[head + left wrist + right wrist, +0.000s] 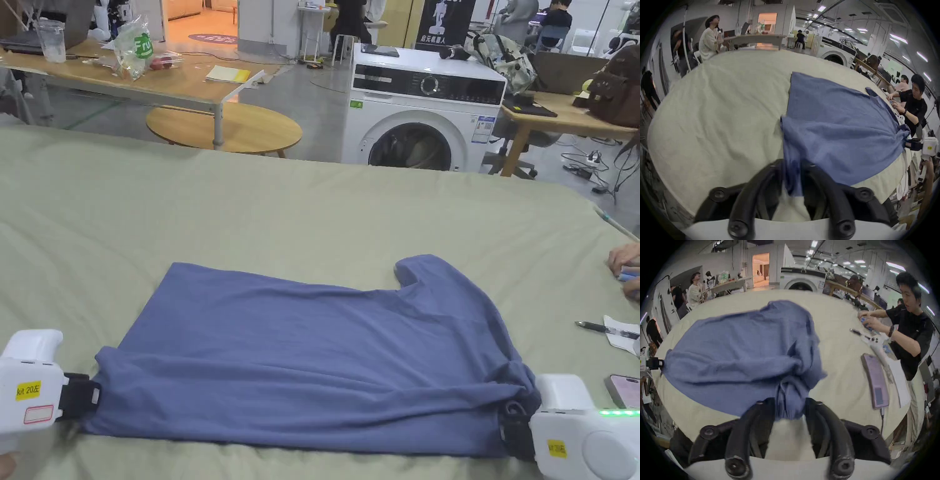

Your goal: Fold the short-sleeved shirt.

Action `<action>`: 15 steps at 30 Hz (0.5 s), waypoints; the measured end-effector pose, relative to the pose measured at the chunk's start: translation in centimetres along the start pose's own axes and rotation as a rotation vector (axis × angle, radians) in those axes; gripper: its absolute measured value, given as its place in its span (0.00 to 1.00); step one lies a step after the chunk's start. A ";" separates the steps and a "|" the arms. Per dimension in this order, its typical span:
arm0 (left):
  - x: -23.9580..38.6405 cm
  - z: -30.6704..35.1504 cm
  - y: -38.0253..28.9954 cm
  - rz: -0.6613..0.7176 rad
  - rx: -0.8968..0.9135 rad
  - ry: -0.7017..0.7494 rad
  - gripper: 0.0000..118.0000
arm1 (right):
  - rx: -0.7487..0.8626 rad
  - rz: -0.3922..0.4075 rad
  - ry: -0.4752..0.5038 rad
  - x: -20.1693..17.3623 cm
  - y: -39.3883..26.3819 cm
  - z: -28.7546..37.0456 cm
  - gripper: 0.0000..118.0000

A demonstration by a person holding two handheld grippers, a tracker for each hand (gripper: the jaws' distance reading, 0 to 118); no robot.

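A blue short-sleeved shirt (312,350) lies folded over on the pale green table cover (250,206), its near edge stretched between my two grippers. My left gripper (94,395) is shut on the shirt's near left corner. In the left gripper view the blue cloth (834,129) runs down between the black jaws of that gripper (791,168). My right gripper (514,420) is shut on the bunched near right corner. In the right gripper view the gathered cloth (737,356) is pinched in the right gripper (790,402). One sleeve (425,269) points to the far side.
At the table's right edge lie a pen (600,327), a sheet of paper (619,340) and a phone (624,390), by a person's hands (625,262). Beyond the table stand a washing machine (419,106), a round low table (225,128) and desks.
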State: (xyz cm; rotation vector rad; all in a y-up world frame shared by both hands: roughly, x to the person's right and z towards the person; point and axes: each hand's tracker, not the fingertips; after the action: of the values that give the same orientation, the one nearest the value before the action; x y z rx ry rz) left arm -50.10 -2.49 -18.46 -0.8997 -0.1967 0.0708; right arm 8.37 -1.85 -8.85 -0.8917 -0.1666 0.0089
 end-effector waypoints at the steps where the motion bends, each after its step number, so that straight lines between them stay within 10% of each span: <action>1: 0.3 0.6 0.4 -0.009 0.029 0.018 0.18 | 0.036 -0.008 -0.005 0.0 0.4 0.6 0.44; 10: 4.4 3.3 3.6 -0.083 0.362 0.005 0.24 | 0.425 -0.055 0.002 -3.1 3.9 3.7 0.46; 15: 7.7 4.1 3.9 -0.142 0.555 0.068 0.00 | 0.607 -0.078 0.000 -6.9 4.9 4.3 0.07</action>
State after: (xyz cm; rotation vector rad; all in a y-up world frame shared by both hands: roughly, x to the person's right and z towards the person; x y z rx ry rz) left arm -43.26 4.21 -17.93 -0.3332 -0.1653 -0.0376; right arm 1.20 3.99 -10.98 -0.2792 -0.1843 -0.0126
